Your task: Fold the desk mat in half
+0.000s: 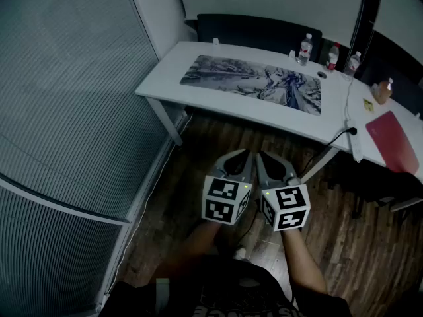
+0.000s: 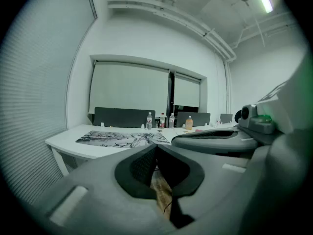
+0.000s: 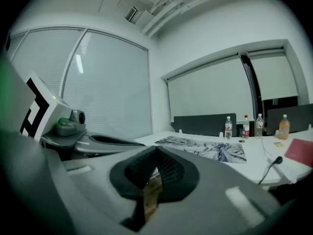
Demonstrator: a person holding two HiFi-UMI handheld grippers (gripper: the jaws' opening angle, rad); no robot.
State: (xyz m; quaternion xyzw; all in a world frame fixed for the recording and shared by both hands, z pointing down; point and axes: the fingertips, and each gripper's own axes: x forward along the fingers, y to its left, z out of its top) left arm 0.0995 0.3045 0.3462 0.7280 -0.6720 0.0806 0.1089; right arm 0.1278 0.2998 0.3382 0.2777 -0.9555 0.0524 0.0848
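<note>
My left claw (image 1: 246, 154) and right claw (image 1: 264, 156) are both pinched shut on nothing, over the wooden floor (image 1: 198, 152). The grey printed rectangular desk mat (image 1: 254, 82) lies flat near the left end of the white table (image 1: 168, 68).

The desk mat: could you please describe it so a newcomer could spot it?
Find the long white table beside the blinds. The desk mat lies flat toward its left end. It alone is a wide printed sheet, grey and blue; the pad further right is plain red.

White desk (image 1: 166, 70), wood floor (image 1: 360, 246), blinds (image 1: 66, 78)
</note>
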